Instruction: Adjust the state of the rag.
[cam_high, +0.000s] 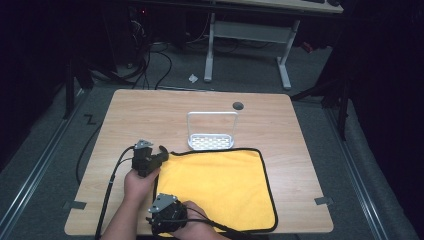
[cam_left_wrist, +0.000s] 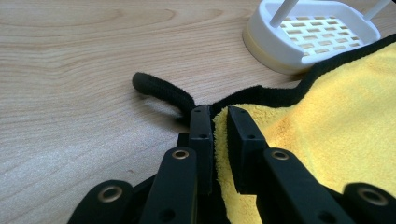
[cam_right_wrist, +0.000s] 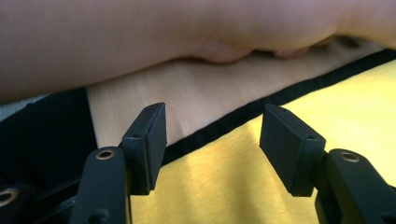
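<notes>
The white rack (cam_high: 211, 142) stands empty near the table's (cam_high: 125, 115) middle, its front touching the cloth's (cam_high: 225, 185) far hem. The cloth is yellow with black trim – flat over the table's near right part. The left gripper (cam_left_wrist: 218, 112) is clamped on the cloth's far-left corner. The right gripper (cam_right_wrist: 212, 133) hovers over the near-left hem – jaws apart, nothing between them.
</notes>
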